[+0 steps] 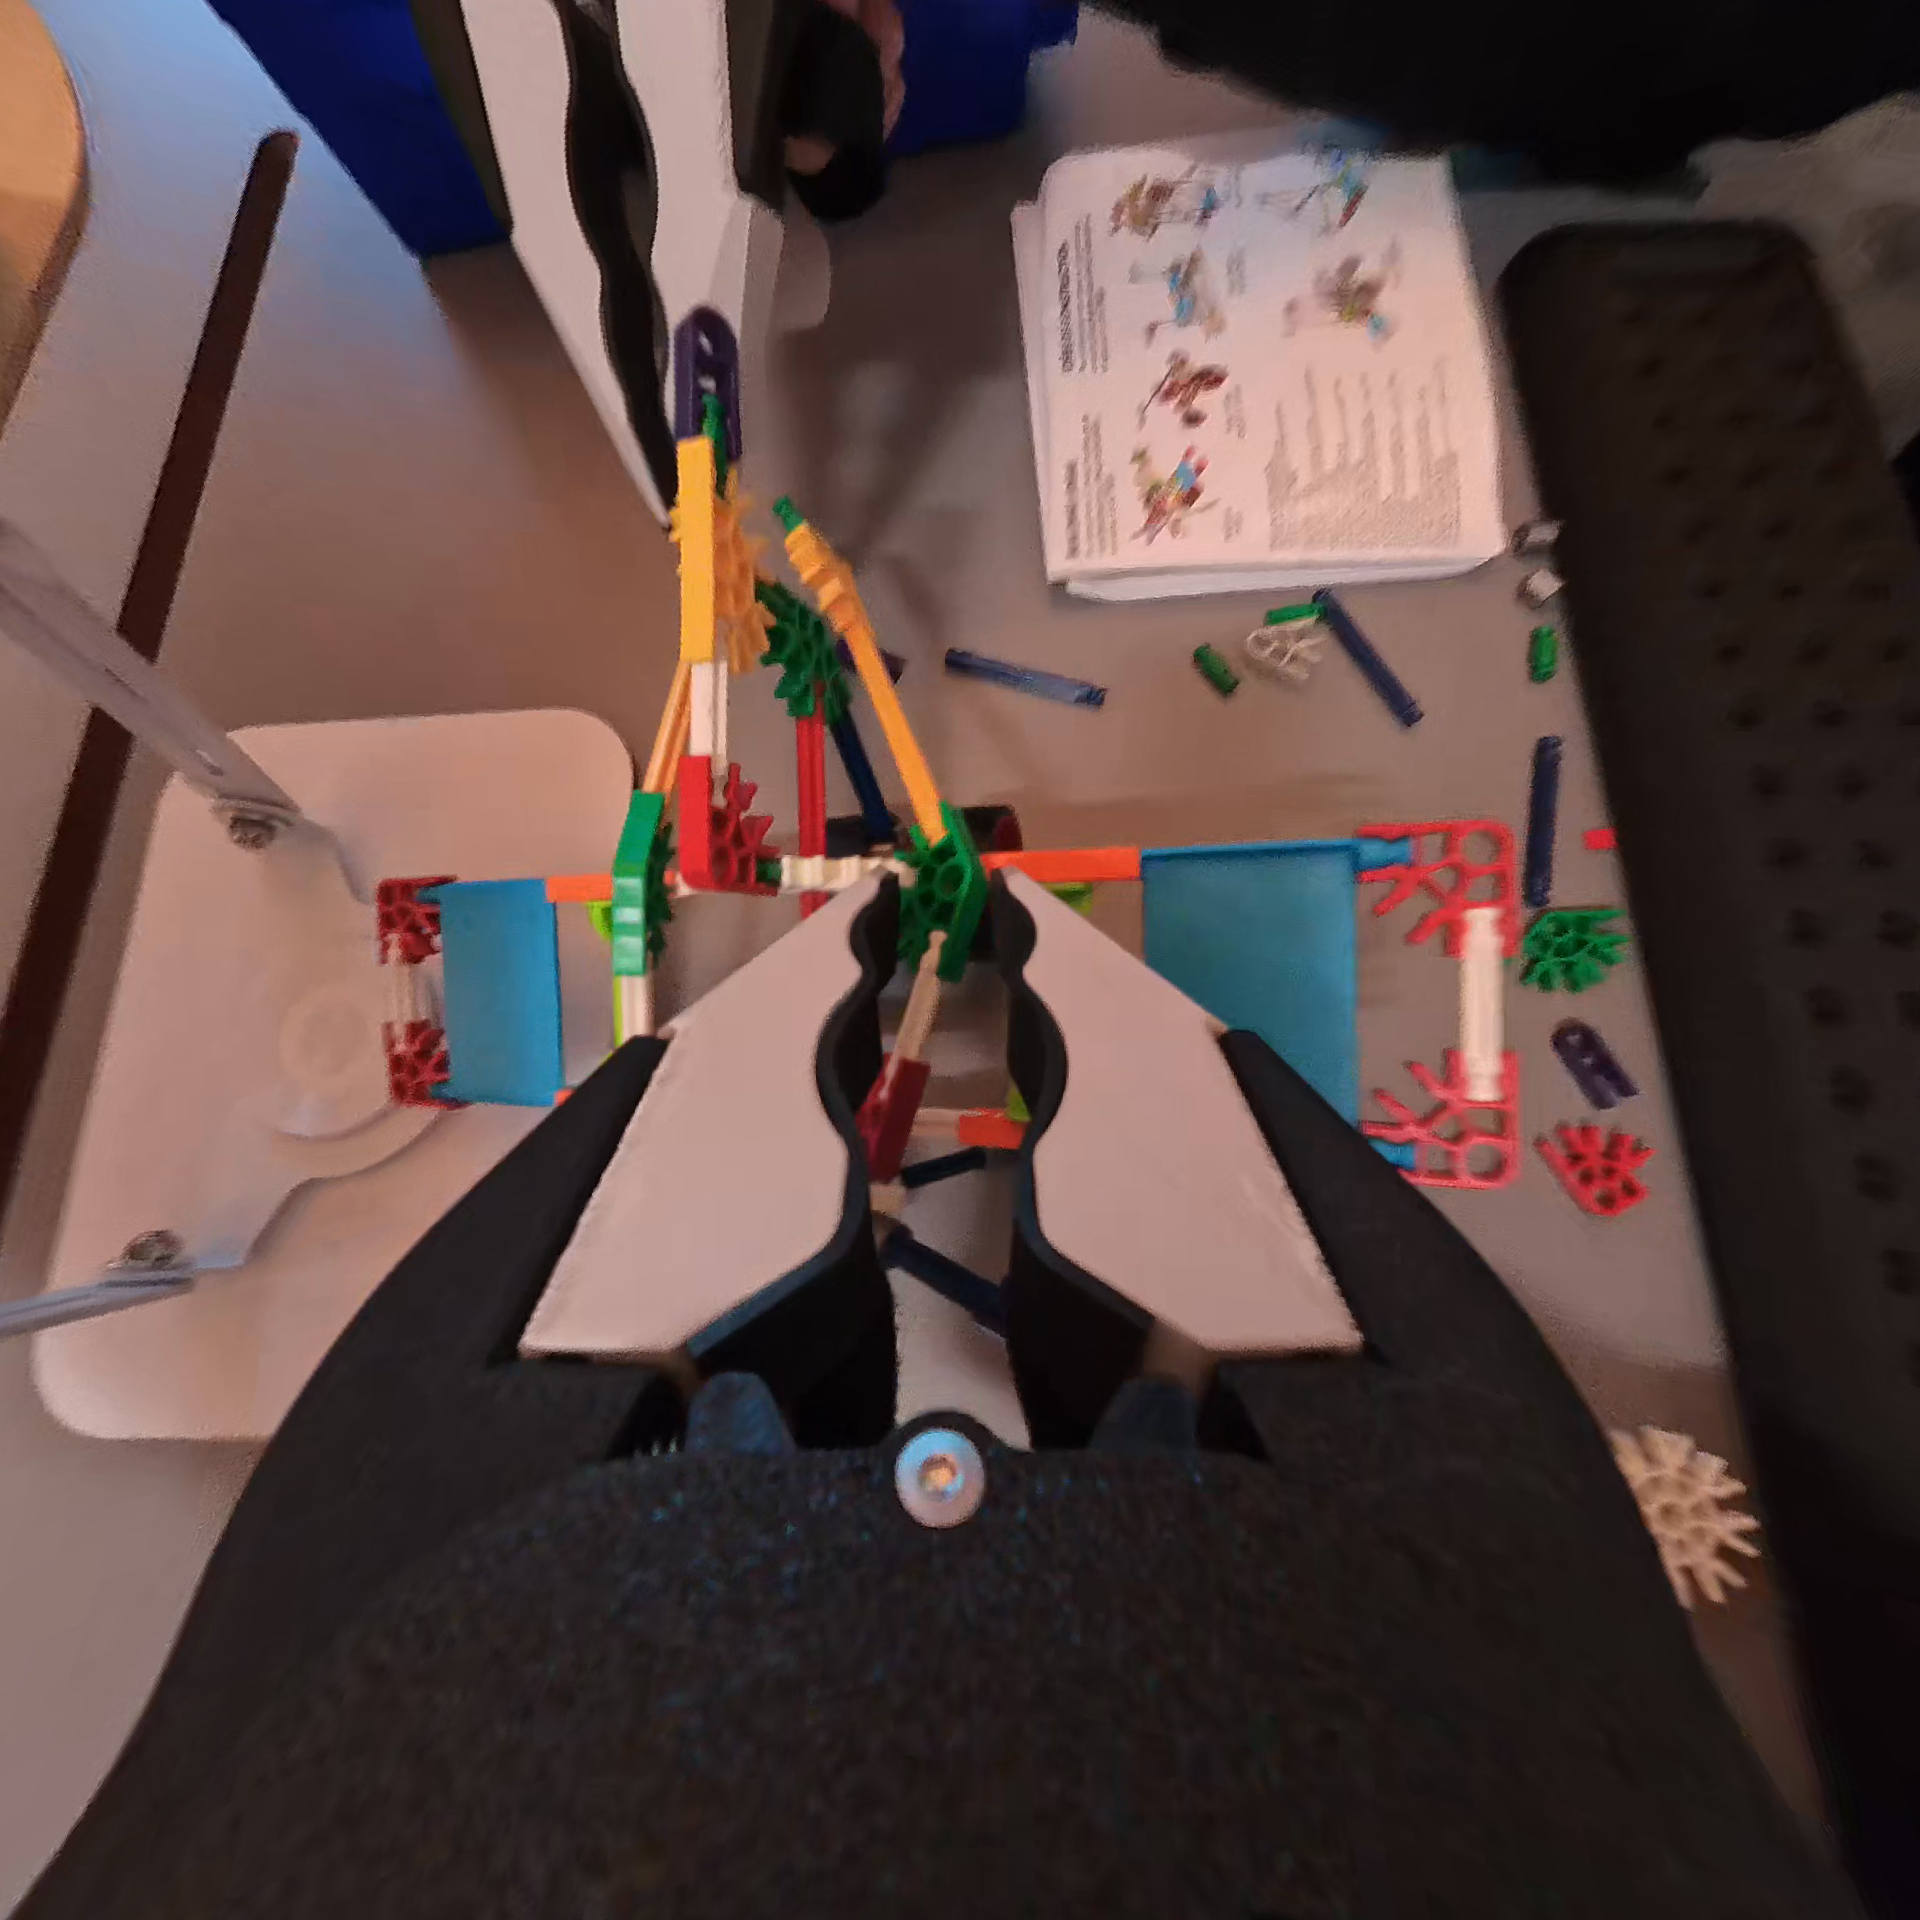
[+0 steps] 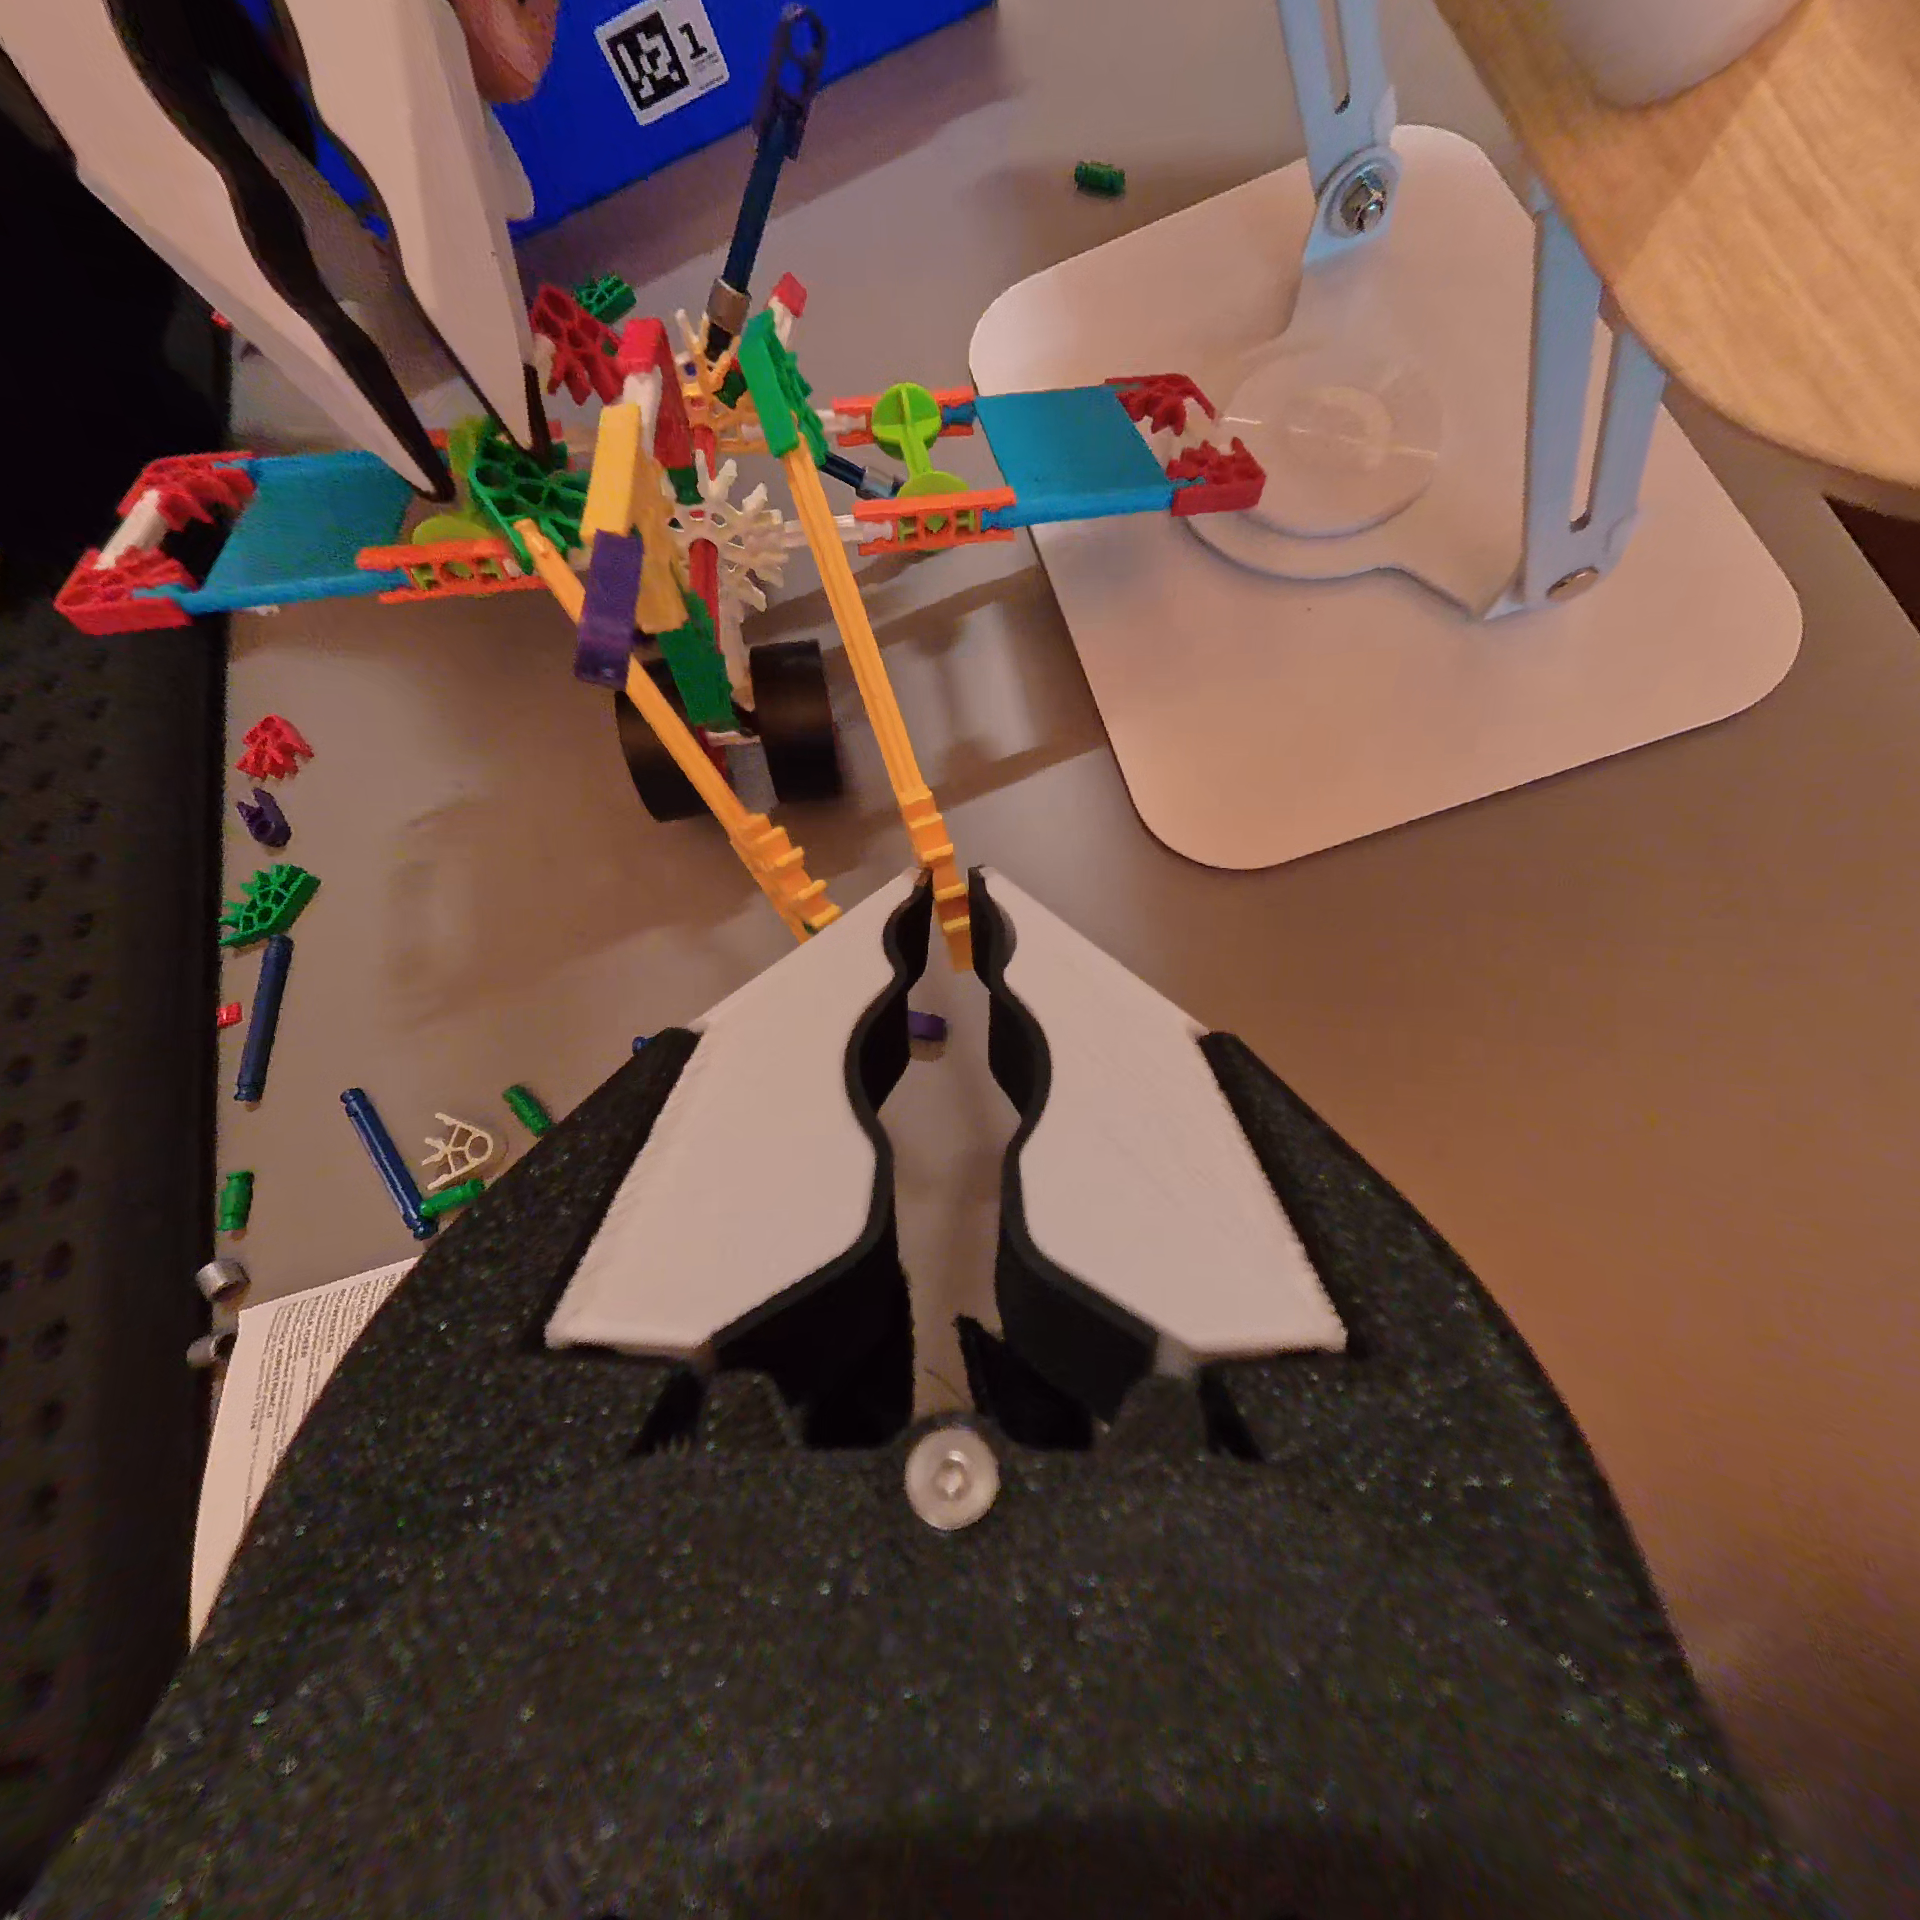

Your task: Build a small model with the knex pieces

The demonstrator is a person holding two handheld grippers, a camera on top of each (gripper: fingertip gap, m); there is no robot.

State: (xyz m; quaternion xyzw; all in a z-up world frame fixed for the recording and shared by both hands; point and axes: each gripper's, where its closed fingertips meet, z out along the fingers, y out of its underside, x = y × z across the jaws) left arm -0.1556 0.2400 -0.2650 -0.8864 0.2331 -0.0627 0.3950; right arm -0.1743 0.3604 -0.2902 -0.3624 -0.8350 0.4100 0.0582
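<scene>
Yellow rod (image 2: 940,883) in right gripper (image 2: 948,883), tip hidden

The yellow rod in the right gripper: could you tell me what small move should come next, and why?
Probably ease the yellow rod gently outward with the right gripper, since only its tip is pinched while the left gripper steadies the green connector.

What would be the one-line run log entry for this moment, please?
left gripper: shut on green connector | right gripper: shut on yellow rod | toy plane model: on table
</scene>
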